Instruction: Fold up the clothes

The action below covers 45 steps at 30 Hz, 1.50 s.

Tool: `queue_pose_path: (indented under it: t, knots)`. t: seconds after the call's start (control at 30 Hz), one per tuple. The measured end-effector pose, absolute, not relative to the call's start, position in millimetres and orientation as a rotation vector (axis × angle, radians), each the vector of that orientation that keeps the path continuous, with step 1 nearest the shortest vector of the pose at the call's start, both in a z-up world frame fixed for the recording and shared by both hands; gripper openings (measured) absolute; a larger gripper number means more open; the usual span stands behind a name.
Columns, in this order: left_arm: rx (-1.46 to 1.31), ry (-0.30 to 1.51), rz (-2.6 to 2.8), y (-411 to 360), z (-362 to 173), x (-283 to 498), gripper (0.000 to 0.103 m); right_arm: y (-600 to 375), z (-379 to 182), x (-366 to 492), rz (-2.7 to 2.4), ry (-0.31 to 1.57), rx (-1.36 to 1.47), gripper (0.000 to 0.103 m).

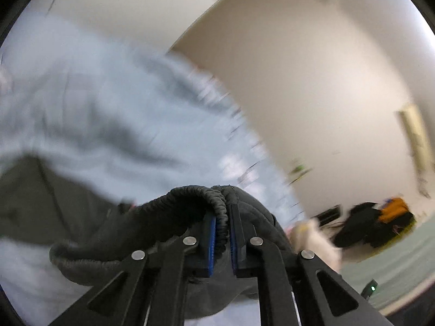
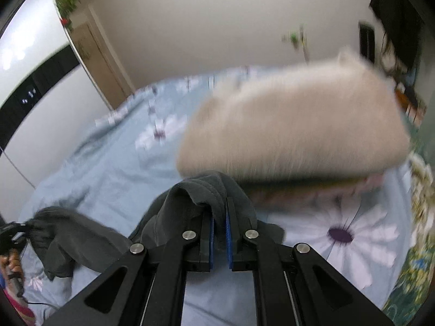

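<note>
at six o'clock in the left wrist view, the left claw (image 1: 222, 218) is clamped on the gathered elastic edge of a dark grey garment (image 1: 163, 233), the ribbed band pinched between its blue pads (image 1: 212, 244). the cloth drapes from the claw toward eight o'clock, lifted above a pale blue bedsheet (image 1: 95, 103) that is heavily blurred.

at six o'clock in the right wrist view, the right claw (image 2: 219, 221) grips another part of the same dark grey garment (image 2: 201, 193), a folded hem bunched over its tips. from there the fabric sags toward eight o'clock and runs to the left claw (image 2: 11, 233), seen at the frame's edge with a hand (image 2: 11, 266) below it. the garment hangs between the two claws, just above the bedsheet (image 2: 114, 168), which is printed with white daisies (image 2: 345, 233).

a blurred cream fluffy bundle (image 2: 293, 125) sits on the bed at one o'clock, beyond the right claw. a white wall (image 2: 204, 21) stands behind the bed, and a door (image 2: 100, 51) is at ten o'clock.
</note>
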<state>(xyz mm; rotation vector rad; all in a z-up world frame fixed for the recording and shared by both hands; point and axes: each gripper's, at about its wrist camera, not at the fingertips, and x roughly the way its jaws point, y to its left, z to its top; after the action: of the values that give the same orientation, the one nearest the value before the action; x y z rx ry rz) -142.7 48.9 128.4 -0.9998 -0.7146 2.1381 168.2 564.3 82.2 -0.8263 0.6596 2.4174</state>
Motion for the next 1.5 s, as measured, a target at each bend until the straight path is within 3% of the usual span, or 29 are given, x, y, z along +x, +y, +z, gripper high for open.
queue_pose_path:
  t: [0.1,0.2,0.4,0.63,0.7,0.87,0.93,1.0,1.07,1.13,1.3,1.33,1.4,1.5]
  knots:
    - [-0.829,-0.620,2.211,18.7,148.6,-100.2,0.010,559.9,103.5,196.8,2.459,0.561,-0.725,0.007]
    - [-0.950,-0.558,2.255,-10.2,108.4,-61.6,0.010,554.8,82.4,222.1,2.457,0.529,-0.796,0.007]
    - [-1.292,-0.600,2.234,-45.1,21.9,5.1,0.010,552.1,-7.7,257.3,2.339,0.693,-1.042,0.007]
    - [-1.363,-0.675,2.254,-69.4,29.9,33.8,0.015,551.4,-13.6,261.9,2.337,0.752,-1.042,0.008]
    - [-1.375,-0.730,2.222,-71.7,33.5,38.5,0.032,549.4,-11.6,267.0,2.352,0.791,-1.046,0.008]
    - [-1.364,-0.796,2.060,-50.3,50.1,33.9,0.063,544.3,-6.6,279.8,2.387,0.887,-1.057,0.010]
    - [-1.415,-0.799,2.040,-32.0,46.8,22.3,0.065,542.3,-4.5,284.8,2.400,0.927,-1.061,0.012]
    - [-1.522,-0.842,2.021,-18.8,32.2,6.2,0.065,540.3,-2.5,289.9,2.412,0.966,-1.065,0.020]
    - [-1.568,-0.904,2.007,-12.0,21.6,-4.3,0.065,538.3,-0.5,295.0,2.425,1.006,-1.069,0.041]
    - [-1.593,-0.945,2.012,-6.8,15.1,-12.6,0.065,537.1,-2.0,297.6,2.448,1.073,-1.068,0.051]
    - [-1.639,-0.964,2.053,-3.1,12.1,-23.2,0.060,550.9,-22.2,294.4,2.409,1.386,-1.012,0.053]
    - [-1.654,-0.968,2.061,-3.9,10.8,-24.8,0.055,555.7,-26.7,292.1,2.395,1.463,-0.980,0.053]
    - [-1.689,-0.966,2.087,-5.7,8.2,-28.6,0.033,565.2,-32.1,288.1,2.371,1.571,-0.903,0.053]
    - [-1.728,-0.961,2.105,-4.6,4.4,-37.3,0.022,583.2,-35.2,283.6,2.299,1.690,-0.776,0.053]
